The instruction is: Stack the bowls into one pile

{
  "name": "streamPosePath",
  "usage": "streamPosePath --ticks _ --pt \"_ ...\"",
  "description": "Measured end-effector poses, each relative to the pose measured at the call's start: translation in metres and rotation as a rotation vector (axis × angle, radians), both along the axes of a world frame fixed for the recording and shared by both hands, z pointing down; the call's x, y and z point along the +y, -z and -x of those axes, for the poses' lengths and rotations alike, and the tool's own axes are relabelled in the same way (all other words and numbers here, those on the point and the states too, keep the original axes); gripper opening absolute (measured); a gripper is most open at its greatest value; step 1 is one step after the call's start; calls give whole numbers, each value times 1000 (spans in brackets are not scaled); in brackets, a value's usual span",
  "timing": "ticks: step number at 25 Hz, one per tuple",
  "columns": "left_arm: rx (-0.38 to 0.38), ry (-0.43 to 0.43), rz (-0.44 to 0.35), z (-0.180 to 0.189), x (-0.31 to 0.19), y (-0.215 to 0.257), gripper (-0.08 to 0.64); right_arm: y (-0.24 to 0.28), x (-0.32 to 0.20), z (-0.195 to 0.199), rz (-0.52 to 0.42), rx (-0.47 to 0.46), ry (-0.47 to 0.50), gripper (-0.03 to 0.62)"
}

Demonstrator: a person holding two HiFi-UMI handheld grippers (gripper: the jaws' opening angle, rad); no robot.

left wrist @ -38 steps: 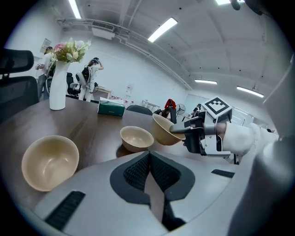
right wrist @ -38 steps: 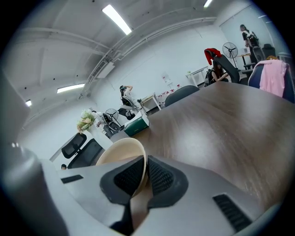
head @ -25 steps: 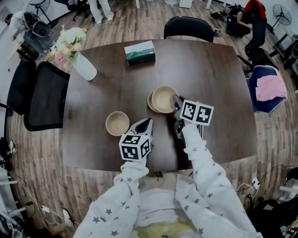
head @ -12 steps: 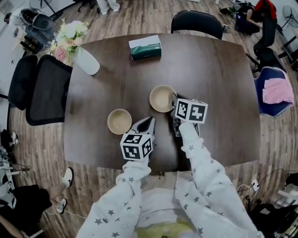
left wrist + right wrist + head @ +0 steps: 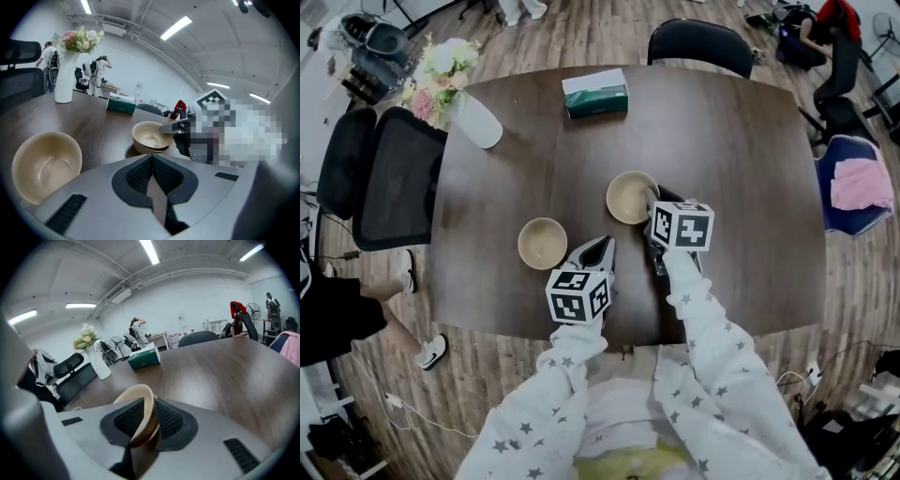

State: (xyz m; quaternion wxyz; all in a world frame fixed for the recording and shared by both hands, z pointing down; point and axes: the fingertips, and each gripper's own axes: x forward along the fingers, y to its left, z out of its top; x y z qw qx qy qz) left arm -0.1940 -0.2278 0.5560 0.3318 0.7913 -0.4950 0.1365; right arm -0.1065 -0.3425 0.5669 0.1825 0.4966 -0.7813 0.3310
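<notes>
Black chair [image 5: 394, 187] off the left edge of the dark wooden counter [image 5: 741, 169]. White vase of flowers [image 5: 473, 127] on the far left corner; green tissue box [image 5: 595, 97] along the far edge.

Lone bowl [image 5: 542, 243], tan, upright, empty, on the counter left of centre. Nothing touches it.

Left gripper [image 5: 605, 244] just to the right of the lone bowl and apart from it. Its own view shows the fingers [image 5: 140, 176] clenched together, nothing between them.

Right of that, two bowls nested mid-counter: upper bowl [image 5: 630, 195] seated inside the lower bowl [image 5: 145, 150], whose rim shows just beneath it in the left gripper view.

Right gripper [image 5: 654, 200] at the stack's near right edge. The upper bowl's rim stands between its fingers [image 5: 124, 420], which have just been easing apart. The pads seem to touch the rim on both sides, though the view is too tight to be sure.

Pink cloth [image 5: 861, 183] on a seat beyond the right edge.
</notes>
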Motion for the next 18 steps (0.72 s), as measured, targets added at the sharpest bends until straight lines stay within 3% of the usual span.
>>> streamPosePath --ticks 5,9,15,18 --pt "3 -2 -5 -3 6 3 26 9 5 3 -52 53 48 128" --pt "5 5 -17 -2 5 7 26 13 3 -2 -75 67 22 160" --pt "8 13 -29 2 6 10 26 16 7 -11 -85 59 -20 157" --pt "5 25 -42 5 8 14 26 23 12 -15 -107 50 -17 108"
